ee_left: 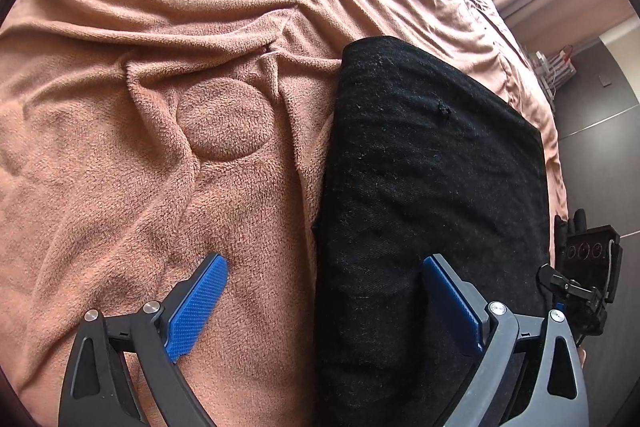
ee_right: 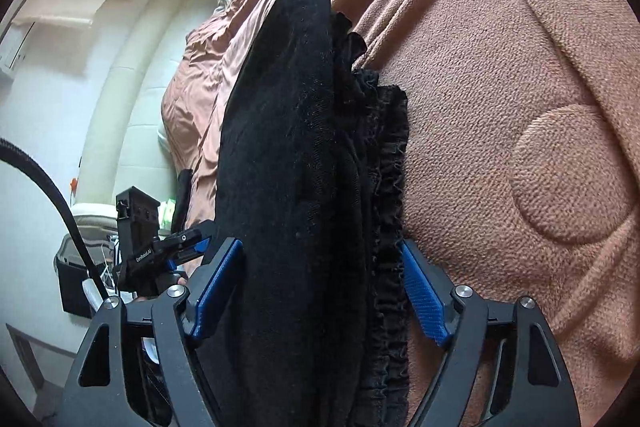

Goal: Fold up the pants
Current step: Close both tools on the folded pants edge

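- The pants (ee_left: 432,187) lie as a dark folded bundle on the blanket (ee_left: 160,107), near the bed's edge; in the left view they fill the frame from 12 o'clock down to 5 o'clock of centre.
- The left gripper (ee_left: 324,301) stands wide, holding nothing: one blue pad rests over bare blanket at 7 o'clock, the other over the pants at 5 o'clock, so the bundle's long edge runs between the jaws.
- The right gripper (ee_right: 322,291) straddles the stacked layers and the ruffled waistband (ee_right: 390,187), which sits at 3 o'clock of the bundle. Its jaws are fairly wide, with the cloth between them; the left pad looks to touch the fabric, the right pad sits just beside the ruffle (I cannot tell whether it presses).
- My reading: the folding looks mostly done, the cloth already doubled into a compact block, and this is either a pinch for one last fold or a tidying of the stack.
- The next move calls for the right jaws to close on all layers at once, ruffle included, or a loose layer will slip out.
- The left claw would need to shift toward 3 o'clock to take its own end of the bundle.
- A raised round patch (ee_left: 224,119) on the blanket lies at 10 o'clock of the pants, clear of them.
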Available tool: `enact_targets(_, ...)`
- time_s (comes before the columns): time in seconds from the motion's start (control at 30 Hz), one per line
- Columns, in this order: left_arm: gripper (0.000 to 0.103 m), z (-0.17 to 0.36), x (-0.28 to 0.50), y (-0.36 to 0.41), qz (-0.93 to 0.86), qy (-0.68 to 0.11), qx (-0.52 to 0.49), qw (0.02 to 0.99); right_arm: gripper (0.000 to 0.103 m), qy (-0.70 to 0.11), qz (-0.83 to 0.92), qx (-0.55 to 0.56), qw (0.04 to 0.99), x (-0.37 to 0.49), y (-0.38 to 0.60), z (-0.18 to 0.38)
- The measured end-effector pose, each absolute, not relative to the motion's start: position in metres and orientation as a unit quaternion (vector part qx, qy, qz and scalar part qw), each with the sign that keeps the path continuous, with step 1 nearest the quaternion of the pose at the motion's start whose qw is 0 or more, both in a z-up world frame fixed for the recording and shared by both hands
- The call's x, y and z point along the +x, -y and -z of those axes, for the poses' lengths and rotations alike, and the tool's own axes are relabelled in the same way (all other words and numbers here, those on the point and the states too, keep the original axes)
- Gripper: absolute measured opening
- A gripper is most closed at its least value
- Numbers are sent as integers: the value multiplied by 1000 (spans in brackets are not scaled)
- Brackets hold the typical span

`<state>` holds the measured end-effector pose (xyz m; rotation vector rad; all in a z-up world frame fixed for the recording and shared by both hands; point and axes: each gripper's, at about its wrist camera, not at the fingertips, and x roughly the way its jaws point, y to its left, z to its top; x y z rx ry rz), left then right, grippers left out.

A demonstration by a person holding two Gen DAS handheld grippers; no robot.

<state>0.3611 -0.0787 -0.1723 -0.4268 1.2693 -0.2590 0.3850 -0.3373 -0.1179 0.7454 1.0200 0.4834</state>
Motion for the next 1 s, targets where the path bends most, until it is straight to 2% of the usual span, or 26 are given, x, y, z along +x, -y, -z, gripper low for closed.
enact_targets(0.07,97,173,361,78,117,-584,-204,777,78,-475,-234,341,777,390,336,118)
enact_targets(0.2,87,172,362,79,120,-578,-215,778,78,-481,-249,336,771,400,339,117)
enact_targets(0.27,73,172,363,80,131,-575,-228,775,77,-483,-251,332,770,403,338,115)
enact_targets(0.3,58,171,362,80,142,-574,-237,771,76,-483,-250,331,771,404,338,113)
enact_targets(0.33,49,169,363,82,155,-574,-245,766,72,-483,-251,329,772,402,338,112)
enact_targets(0.43,46,157,366,87,151,-572,-227,774,67,-475,-257,333,773,396,340,108)
enact_targets(0.67,44,146,372,78,161,-553,-238,782,68,-449,-283,349,772,378,338,101)
enact_targets(0.77,45,153,374,81,156,-568,-224,776,67,-462,-266,337,776,377,340,107)
enact_targets(0.93,55,172,370,79,156,-584,-242,759,67,-484,-229,349,769,381,356,123)
enact_targets(1.0,55,176,368,76,160,-585,-259,752,68,-488,-231,346,767,383,355,126)
